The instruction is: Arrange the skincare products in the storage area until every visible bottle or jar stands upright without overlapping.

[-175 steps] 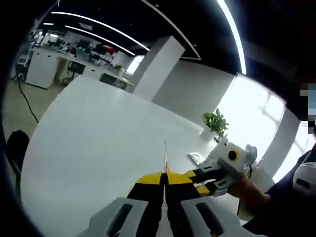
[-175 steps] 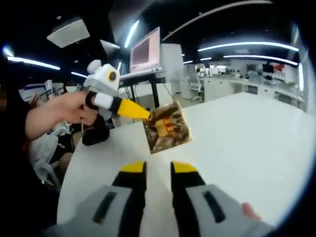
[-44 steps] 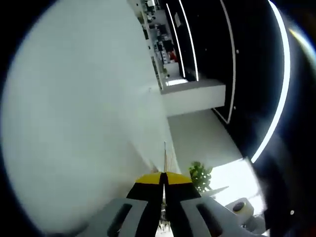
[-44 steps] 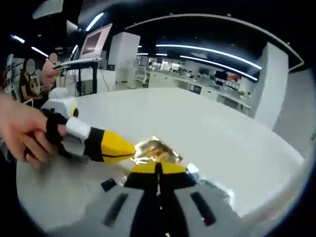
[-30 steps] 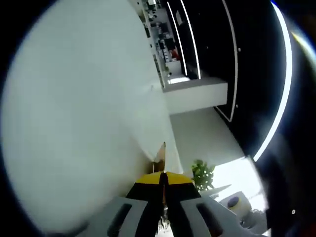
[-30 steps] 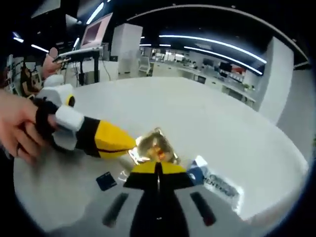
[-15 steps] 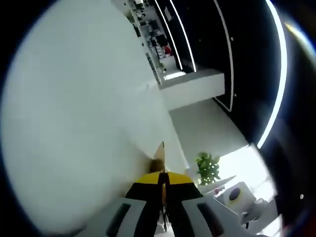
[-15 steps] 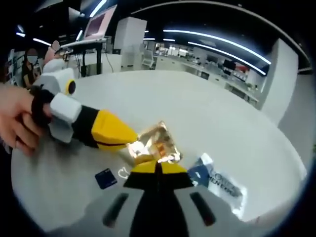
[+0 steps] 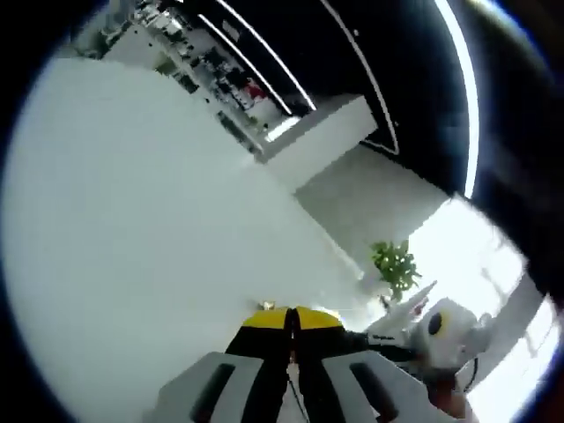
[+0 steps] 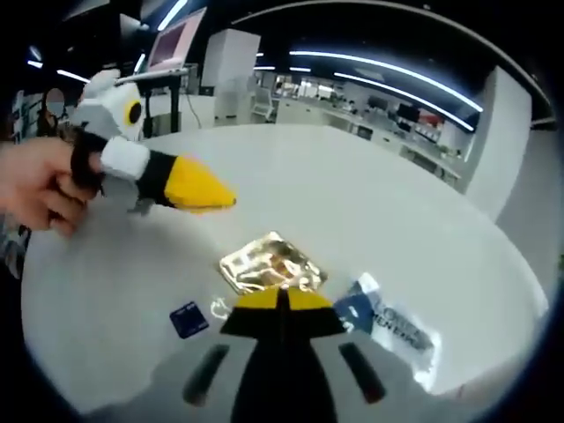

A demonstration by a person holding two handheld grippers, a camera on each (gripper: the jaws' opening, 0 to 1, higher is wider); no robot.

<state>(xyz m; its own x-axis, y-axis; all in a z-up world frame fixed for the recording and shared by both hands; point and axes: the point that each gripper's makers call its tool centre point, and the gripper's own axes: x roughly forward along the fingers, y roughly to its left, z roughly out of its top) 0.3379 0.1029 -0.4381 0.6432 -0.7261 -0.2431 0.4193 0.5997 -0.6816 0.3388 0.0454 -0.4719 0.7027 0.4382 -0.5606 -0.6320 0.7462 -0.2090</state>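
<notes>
A crinkled gold foil sachet [image 10: 269,263] lies almost flat on the white round table [image 10: 370,211]. Its near edge runs under the tips of my right gripper [image 10: 282,304], which is shut and looks pinched on that edge. My left gripper [image 10: 198,189] hangs above the table to the sachet's left, held by a person's hand [image 10: 35,189], with its yellow jaws shut and nothing between them. In the left gripper view, my left gripper [image 9: 291,319] points across the bare table top [image 9: 132,220], and the right gripper's white body [image 9: 436,335] shows at the lower right.
A white and blue sachet [image 10: 388,322] lies just right of the gold one. A small dark blue square packet [image 10: 188,319] lies to its left. The table's edge curves close on the right. A potted plant [image 9: 394,264] stands beyond the table, with a monitor [image 10: 172,44] on a stand farther off.
The left gripper has let go of the gold sachet and lifted up and away to the left. The sachet has settled flat on the table. The right gripper has stayed put.
</notes>
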